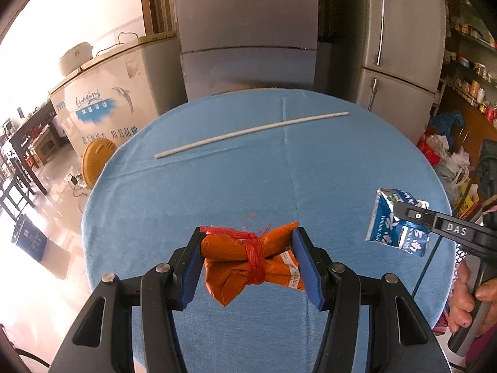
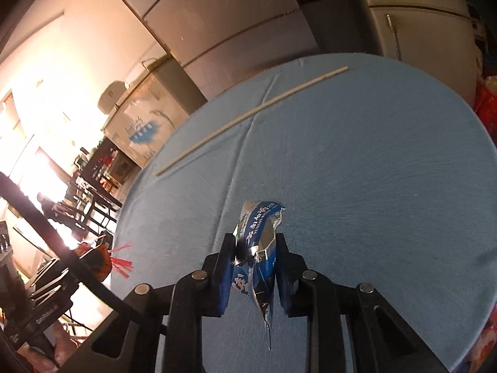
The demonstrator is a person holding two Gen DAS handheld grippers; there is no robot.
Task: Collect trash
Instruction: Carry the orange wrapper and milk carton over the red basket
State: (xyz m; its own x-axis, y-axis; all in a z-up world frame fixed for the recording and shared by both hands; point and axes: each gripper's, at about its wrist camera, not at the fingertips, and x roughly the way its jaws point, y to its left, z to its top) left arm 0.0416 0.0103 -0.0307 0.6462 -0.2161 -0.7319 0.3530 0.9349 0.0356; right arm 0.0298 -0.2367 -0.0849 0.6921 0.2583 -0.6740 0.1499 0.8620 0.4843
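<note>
Now, at the left, the left tool (image 1: 248, 259) is clamped on an orange packet bundle (image 1: 248, 261) tied round its middle with red plastic string (image 1: 255, 256). Its blue pads (image 1: 303, 267) press on both ends of the bundle, which hangs over the near part of the round bench (image 1: 217, 186), covered in a blue cloth. From the right wrist view this bundle shows only as a dark orange shape with red string ends (image 2: 122, 262) past the bench's left edge.

Across the far half of the bench lies a long pale stick (image 1: 251, 130), flat on the cloth, slanting from the left edge up toward the far right edge. It is well apart from both tools.

At the right, the right tool (image 2: 256, 259) is closed tight on a crushed blue-and-white carton (image 2: 259, 242) with silver foil showing along its torn edge. The carton is pinched between the pads and its crumpled top stands out beyond the fingertips, clear of the cloth near the bench's right edge. In the left wrist view the same carton (image 1: 397, 222) hangs from the tip of the right tool (image 1: 403, 216), and a hand (image 1: 469, 298) grips the tool's handle by the near right edge.
</note>
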